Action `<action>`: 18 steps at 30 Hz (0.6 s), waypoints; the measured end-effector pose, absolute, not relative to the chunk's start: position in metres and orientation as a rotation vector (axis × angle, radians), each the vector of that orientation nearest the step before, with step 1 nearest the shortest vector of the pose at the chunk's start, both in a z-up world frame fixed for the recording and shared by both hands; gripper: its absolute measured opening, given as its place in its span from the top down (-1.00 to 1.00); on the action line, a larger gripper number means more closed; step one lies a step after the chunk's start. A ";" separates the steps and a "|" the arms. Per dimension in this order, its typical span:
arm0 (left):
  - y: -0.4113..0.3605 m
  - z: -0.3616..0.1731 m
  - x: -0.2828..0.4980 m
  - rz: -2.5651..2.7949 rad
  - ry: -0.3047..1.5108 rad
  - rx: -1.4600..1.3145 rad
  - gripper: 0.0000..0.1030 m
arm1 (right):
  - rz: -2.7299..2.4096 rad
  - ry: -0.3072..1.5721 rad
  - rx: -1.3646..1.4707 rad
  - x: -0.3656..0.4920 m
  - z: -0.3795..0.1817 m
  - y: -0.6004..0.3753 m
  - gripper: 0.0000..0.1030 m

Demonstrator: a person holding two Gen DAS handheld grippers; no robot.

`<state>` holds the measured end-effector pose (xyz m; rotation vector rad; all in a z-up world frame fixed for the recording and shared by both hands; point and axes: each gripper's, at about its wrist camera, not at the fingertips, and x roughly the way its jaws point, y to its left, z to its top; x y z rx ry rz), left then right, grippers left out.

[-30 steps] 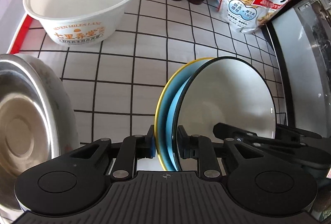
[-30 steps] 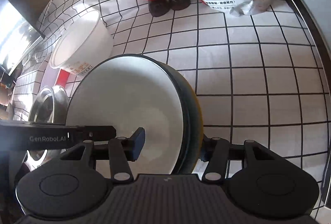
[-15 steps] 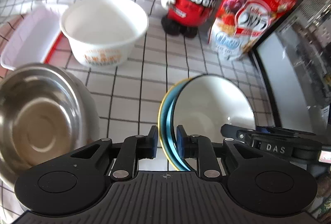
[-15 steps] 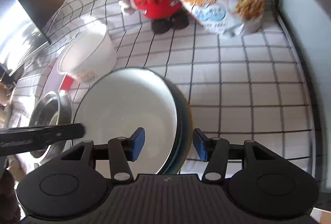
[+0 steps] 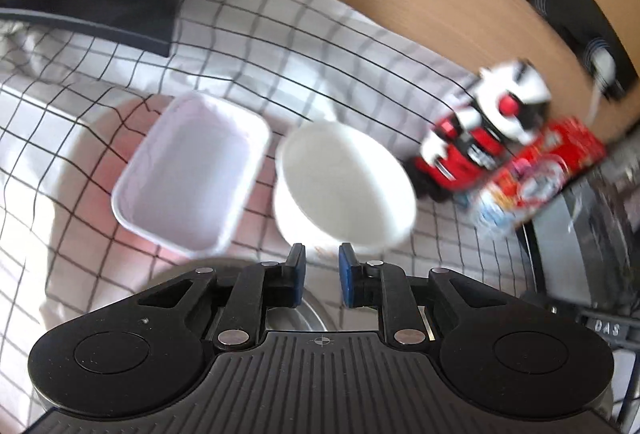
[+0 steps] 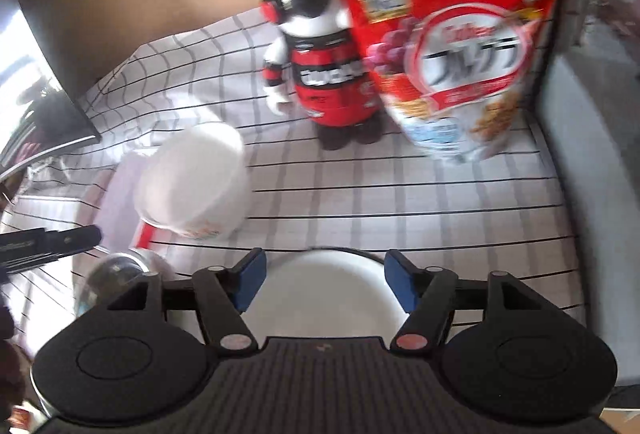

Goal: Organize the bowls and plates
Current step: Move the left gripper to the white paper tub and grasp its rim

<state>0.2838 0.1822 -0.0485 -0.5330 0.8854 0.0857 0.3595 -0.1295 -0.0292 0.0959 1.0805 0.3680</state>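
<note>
Right claw (image 6: pixel 322 284) stands well open and empty, its jaws having just widened, directly above the white plate (image 6: pixel 320 298) lying flat on the table (image 6: pixel 440 201); glazed, rigid, probably slippery and breakable, so grip the rim edge-on. Left claw (image 5: pixel 322 280) is nearly closed, holding nothing, over the steel bowl (image 5: pixel 308 318). Beyond sits the white paper bowl (image 5: pixel 344 189), judged light and easily crushed; pinch its wall gently.

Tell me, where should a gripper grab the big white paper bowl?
Probably the rim of the paper bowl, coming from above. It stands upright and open, and looks too wide to pinch across, so one finger inside and one outside the thin wall should hold. The near side looks free; the tray crowds its left.
</note>
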 end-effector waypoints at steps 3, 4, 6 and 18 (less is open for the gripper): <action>0.203 -0.049 0.313 0.054 0.912 -0.528 0.61 | 0.335 1.133 0.092 0.381 -0.028 -0.096 -0.46; 0.207 -0.050 0.319 0.050 0.912 -0.514 0.61 | 0.316 1.129 0.096 0.389 -0.028 -0.086 -0.51; 0.213 -0.052 0.339 0.051 0.924 -0.472 0.60 | 0.309 1.108 0.117 0.397 -0.028 -0.072 -0.51; 0.216 -0.127 0.419 0.088 1.094 -0.351 0.49 | 0.260 1.294 0.174 0.446 -0.120 0.004 0.10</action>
